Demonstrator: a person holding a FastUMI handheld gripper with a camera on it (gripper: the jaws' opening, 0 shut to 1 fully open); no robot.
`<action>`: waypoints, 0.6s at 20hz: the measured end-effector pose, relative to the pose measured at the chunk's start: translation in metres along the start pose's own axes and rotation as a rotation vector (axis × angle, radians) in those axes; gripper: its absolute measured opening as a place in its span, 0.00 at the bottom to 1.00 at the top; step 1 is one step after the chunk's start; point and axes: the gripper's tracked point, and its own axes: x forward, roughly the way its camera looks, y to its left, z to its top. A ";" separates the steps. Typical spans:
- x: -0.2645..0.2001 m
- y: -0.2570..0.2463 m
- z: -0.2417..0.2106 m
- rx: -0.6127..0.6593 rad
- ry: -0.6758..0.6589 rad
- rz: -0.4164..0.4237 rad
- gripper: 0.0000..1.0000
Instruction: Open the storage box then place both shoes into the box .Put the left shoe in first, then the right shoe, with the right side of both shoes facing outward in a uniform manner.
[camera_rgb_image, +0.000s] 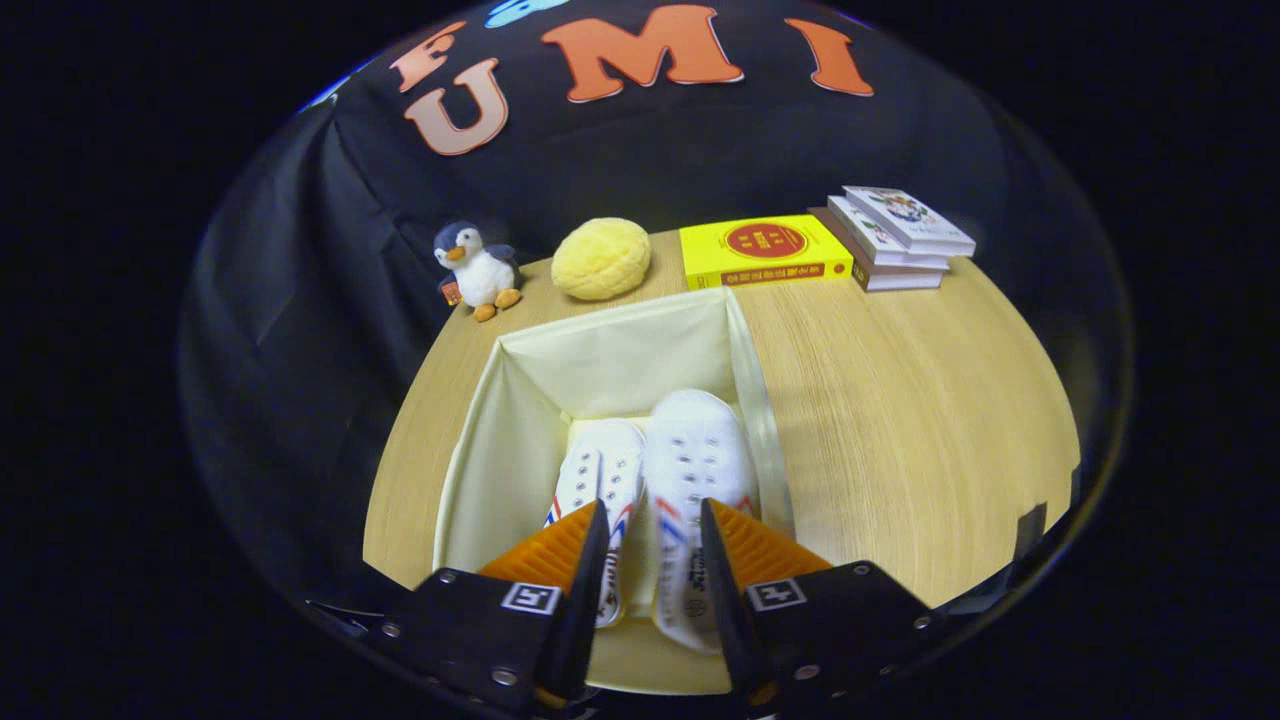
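Both white shoes, left shoe (598, 480) beside right shoe (695, 470), lie in the open cream storage box (480, 430) beneath the tongs (655, 520), whose spread fingers straddle the right shoe's heel, books (895, 240) far beyond.

The open storage box (520, 400) sits on the wooden table (900, 420) with two white shoes (690, 460) side by side inside it, toes pointing away. The gripper (655, 520) hovers over the box, fingers spread around the right-hand shoe (contact unclear). Beyond the box: a penguin toy (478, 270), a yellow cushion (601, 260), books (765, 252).
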 end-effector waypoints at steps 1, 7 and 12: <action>-0.011 0.000 0.011 -0.020 -0.026 -0.007 0.66; -0.076 -0.006 0.061 -0.038 -0.182 0.002 0.99; -0.128 -0.039 0.105 -0.020 -0.347 -0.047 0.99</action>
